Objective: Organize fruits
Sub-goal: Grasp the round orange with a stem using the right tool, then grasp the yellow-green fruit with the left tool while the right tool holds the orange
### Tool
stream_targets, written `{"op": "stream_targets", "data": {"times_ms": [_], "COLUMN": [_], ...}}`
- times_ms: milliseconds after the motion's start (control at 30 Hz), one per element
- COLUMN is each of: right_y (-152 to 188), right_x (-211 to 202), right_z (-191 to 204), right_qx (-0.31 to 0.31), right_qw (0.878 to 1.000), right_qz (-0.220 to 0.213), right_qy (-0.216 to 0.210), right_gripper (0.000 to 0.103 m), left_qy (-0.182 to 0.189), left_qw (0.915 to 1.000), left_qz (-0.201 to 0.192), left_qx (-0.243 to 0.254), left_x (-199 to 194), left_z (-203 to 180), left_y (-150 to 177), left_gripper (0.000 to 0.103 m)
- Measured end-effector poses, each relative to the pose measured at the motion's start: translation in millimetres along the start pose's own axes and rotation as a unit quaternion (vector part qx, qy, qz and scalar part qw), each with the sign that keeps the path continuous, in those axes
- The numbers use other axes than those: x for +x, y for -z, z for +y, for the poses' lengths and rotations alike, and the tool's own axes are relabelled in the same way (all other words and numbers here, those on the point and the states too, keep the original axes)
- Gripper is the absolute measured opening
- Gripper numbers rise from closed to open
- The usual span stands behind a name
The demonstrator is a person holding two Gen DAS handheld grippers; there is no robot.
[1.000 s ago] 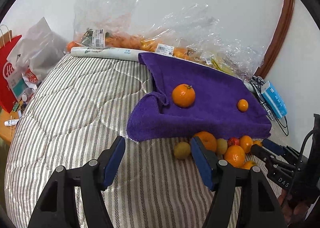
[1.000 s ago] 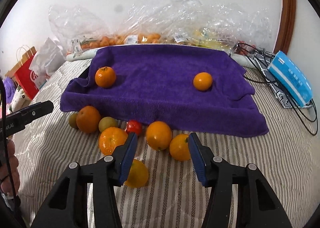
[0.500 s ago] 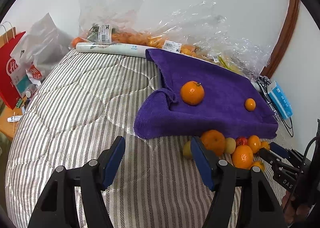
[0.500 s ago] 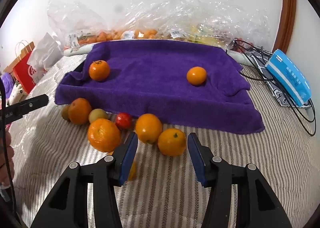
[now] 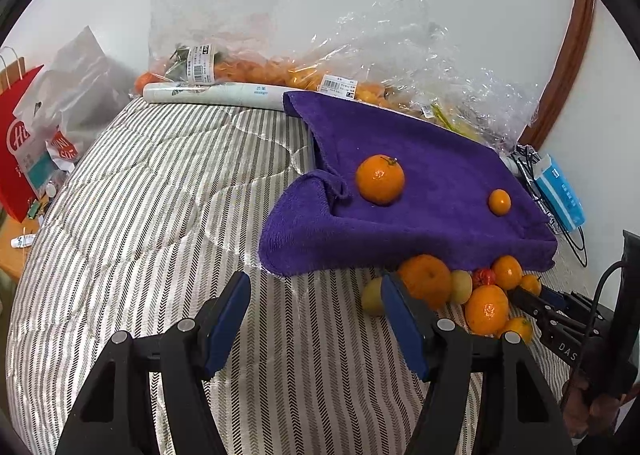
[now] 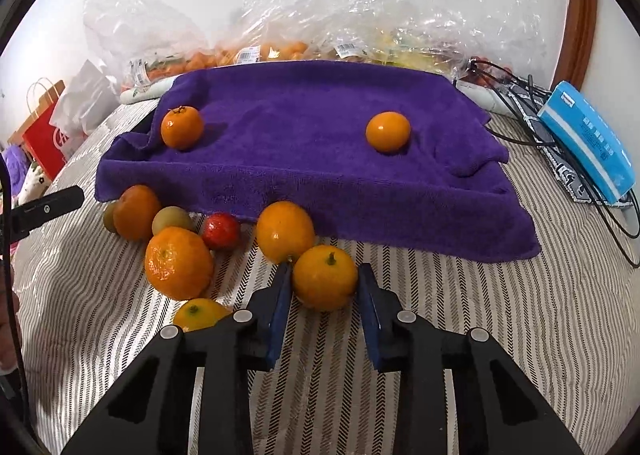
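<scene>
A purple towel lies on the striped quilt with a stemmed orange at its left and a smaller orange at its right. Several loose fruits sit before its front edge: a big mandarin, an orange, a red fruit, a greenish fruit. My right gripper is closing its jaws, and the blue pads touch both sides of a small stemmed orange. My left gripper hangs open over bare quilt, left of the fruit pile.
Clear plastic bags of fruit line the wall behind the towel. A blue box on black cables lies at the right. A red paper bag and white bags stand beside the bed at the left. Bare quilt spreads left of the towel.
My right gripper moved forward and down over the pile, and its jaws narrowed around the small stemmed orange. The left gripper stayed put with the same gap.
</scene>
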State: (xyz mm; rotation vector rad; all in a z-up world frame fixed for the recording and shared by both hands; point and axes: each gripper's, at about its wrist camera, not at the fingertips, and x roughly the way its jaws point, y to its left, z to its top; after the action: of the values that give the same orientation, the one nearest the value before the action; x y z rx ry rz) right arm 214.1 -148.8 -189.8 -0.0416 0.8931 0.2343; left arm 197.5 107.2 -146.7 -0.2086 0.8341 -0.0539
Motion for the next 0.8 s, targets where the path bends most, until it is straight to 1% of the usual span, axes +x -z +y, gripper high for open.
{"op": "stream_targets", "data": {"times_ms": [267,433,633,800], "right_y": [0.8,3.0,10.2,15.1], "right_x": [2.3,-4.6,-13.5,-20.6], "right_z": [5.8,1.9,-5.6,-14.1], "right_qx": [-0.021,-0.017,-0.013,-0.004], "right_qw": [1.000,1.000,1.000,1.000], "right_qz": [-0.006,-0.009,-0.013,-0.018], "right_qy": [0.007,0.003,0.009,0.009], "right_gripper": [0.032,0.032,0.032,0.032], "left_qy": [0.002,0.001,0.001,-0.007], "left_qw": [1.0000,1.0000,1.0000,0.9999], "left_qz": [0.004,0.005,0.009,0.010], "left_qx": [0.001,0.001,-0.004,-0.003], "left_x": [3.6,2.2,-1.5,-6.7], "left_z": [-0.6,-0.5,-2.3,-4.1], "left_y": [1.3,2.4,5.8,9.3], "left_gripper": [0.066,0.066,0.065,0.065]}}
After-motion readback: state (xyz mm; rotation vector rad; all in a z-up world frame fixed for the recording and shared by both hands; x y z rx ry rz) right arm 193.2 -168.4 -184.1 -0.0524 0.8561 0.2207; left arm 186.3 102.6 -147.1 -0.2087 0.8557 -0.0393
